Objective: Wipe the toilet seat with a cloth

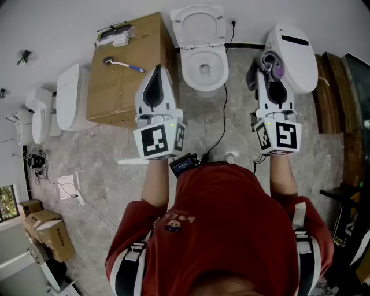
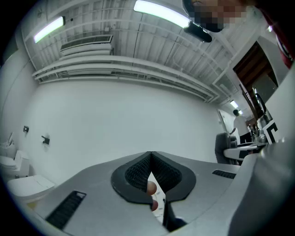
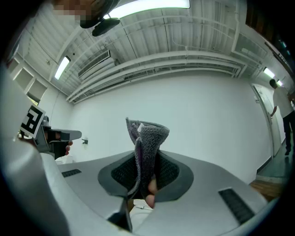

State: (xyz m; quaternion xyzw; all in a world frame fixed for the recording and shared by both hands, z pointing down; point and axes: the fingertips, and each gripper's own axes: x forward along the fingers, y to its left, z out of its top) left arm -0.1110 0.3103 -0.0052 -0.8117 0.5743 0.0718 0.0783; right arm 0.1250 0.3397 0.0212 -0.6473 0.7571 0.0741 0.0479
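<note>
now, cloth (image 3: 150, 136) clamped between right gripper (image 3: 146, 159) jaws, sticking up past tips, left gripper (image 2: 151, 156) jaws pressed together

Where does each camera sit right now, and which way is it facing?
Head view: on the person's head, looking steeply down at the floor and open toilet; shows both forearms, red shirt, left gripper and right gripper.
Left gripper view: on the left gripper, looking along its shut, empty jaws, slightly upward at a white wall and ceiling lights.
Right gripper view: on the right gripper, aimed likewise; its jaws pinch the cloth.
Shared: the cloth shows in the head and right gripper views.
</note>
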